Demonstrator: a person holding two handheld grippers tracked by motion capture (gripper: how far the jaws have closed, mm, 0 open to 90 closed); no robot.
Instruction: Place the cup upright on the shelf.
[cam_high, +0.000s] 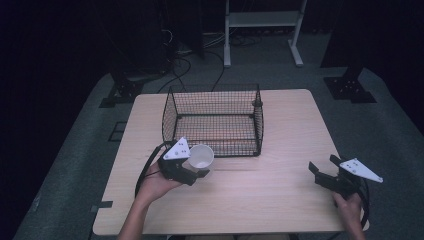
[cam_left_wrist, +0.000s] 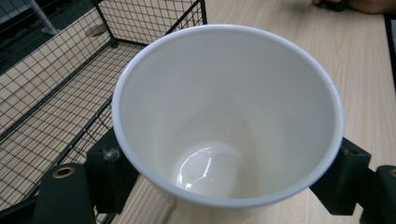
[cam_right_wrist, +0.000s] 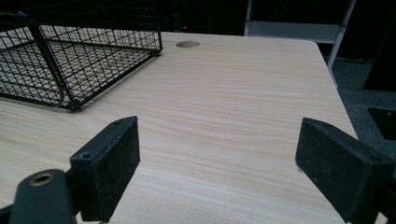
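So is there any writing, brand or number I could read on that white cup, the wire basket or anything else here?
None: no text can be read anywhere.
The white plastic cup is plain inside.
The black wire mesh basket carries no label.
The light wooden table shows only bare grain.

The left gripper (cam_high: 192, 167) is raised, its jaws clamped tight. The right gripper (cam_high: 327, 170) rests low and level, jaws spread wide apart.
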